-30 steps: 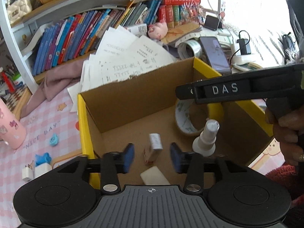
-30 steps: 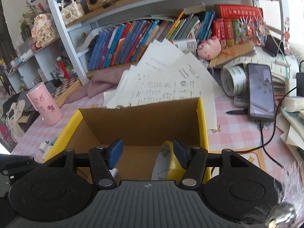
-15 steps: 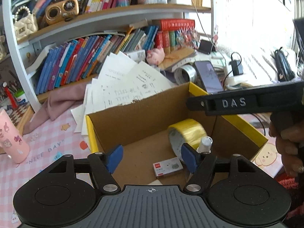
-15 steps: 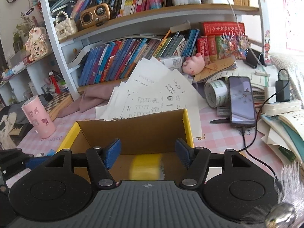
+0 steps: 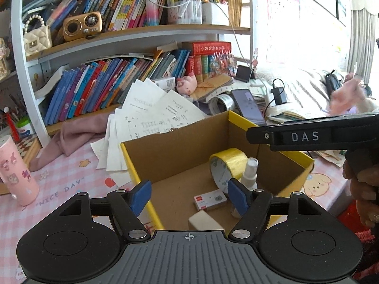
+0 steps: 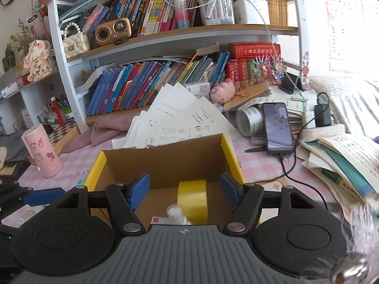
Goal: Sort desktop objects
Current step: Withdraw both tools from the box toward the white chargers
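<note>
Both grippers, left & right, just opened wider, empty, pulled back from box.

Behind the desk, a bookshelf holds leaning books and a gold radio.

in the right wrist view the small spray bottle is a white blur, its lower half hidden behind the gripper body. the red-and-white box beside it shows only a corner. print on the fanned papers is too small to read.
</note>
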Demonstrator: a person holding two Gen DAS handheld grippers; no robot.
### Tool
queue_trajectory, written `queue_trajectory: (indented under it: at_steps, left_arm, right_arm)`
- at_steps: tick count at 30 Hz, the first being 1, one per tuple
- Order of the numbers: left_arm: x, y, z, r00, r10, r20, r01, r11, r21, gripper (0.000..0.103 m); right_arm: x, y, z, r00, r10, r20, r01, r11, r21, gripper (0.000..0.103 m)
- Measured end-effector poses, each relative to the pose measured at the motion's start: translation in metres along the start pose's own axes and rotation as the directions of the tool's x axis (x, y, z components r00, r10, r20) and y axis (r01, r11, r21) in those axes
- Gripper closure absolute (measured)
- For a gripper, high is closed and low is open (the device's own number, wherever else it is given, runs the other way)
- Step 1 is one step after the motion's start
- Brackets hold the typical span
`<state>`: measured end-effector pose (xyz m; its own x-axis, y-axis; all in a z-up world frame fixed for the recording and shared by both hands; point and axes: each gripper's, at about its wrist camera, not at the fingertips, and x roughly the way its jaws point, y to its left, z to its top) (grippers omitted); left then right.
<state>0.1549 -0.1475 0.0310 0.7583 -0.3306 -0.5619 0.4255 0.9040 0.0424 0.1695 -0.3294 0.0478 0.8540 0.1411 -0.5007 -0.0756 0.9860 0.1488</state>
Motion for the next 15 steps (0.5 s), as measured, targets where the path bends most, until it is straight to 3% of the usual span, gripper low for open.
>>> queue_trajectory:
  at_steps: [15]
  left_arm:
    - [-0.072,0.043,-0.05,0.998,-0.035,0.043,0.038,0.998,-0.055,0.029]
  right_arm:
    - [-0.062,0.071,-0.053,0.997,-0.074,-0.027,0.073,0.997,-0.03,0.034]
